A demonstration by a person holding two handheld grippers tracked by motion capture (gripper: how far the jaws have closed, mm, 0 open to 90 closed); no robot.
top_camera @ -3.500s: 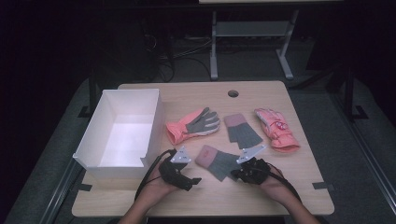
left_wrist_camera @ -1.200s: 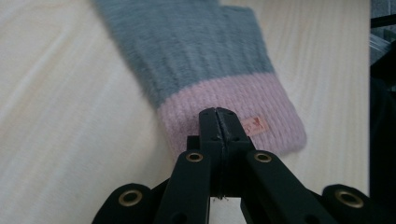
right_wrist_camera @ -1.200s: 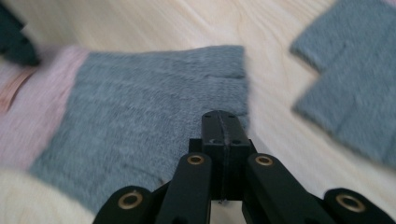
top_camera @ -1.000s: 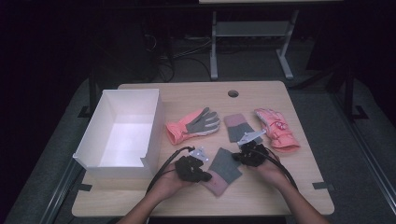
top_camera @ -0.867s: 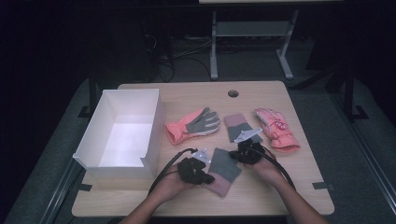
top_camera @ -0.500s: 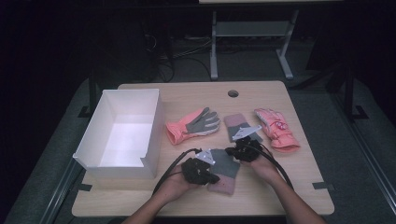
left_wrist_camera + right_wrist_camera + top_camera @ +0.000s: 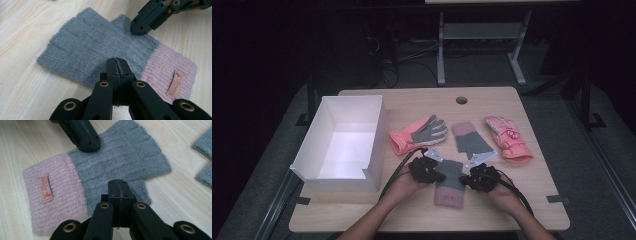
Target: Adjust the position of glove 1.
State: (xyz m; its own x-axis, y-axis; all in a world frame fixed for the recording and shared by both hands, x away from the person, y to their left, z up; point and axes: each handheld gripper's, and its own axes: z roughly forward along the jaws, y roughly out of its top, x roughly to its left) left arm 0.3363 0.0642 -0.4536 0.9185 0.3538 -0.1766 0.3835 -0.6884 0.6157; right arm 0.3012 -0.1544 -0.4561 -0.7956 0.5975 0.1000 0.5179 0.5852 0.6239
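Note:
A grey fingerless glove with a pink cuff [image 7: 451, 182] lies flat on the table near its front edge, cuff toward the person. My left gripper [image 7: 432, 172] is shut, and its closed tip [image 7: 116, 61] rests on the glove's [image 7: 87, 47] left edge. My right gripper [image 7: 472, 177] is shut too, its tip [image 7: 118, 183] lying on the glove's [image 7: 125, 157] thumb side. Nothing sits between either pair of jaws. Each gripper view shows the other gripper across the glove: the right gripper [image 7: 136, 26] and the left gripper [image 7: 87, 143].
A matching grey glove [image 7: 470, 139] lies just beyond, with a pink and grey work glove [image 7: 419, 133] to its left and a pink glove [image 7: 507, 137] to its right. An open white box [image 7: 344, 142] stands at the left. A cable hole [image 7: 461, 100] is at the table's back.
The glove has turned from a slant to lie straight, cuff toward the person. The left gripper shifted right and away, the right gripper came nearer, both tips staying on the glove.

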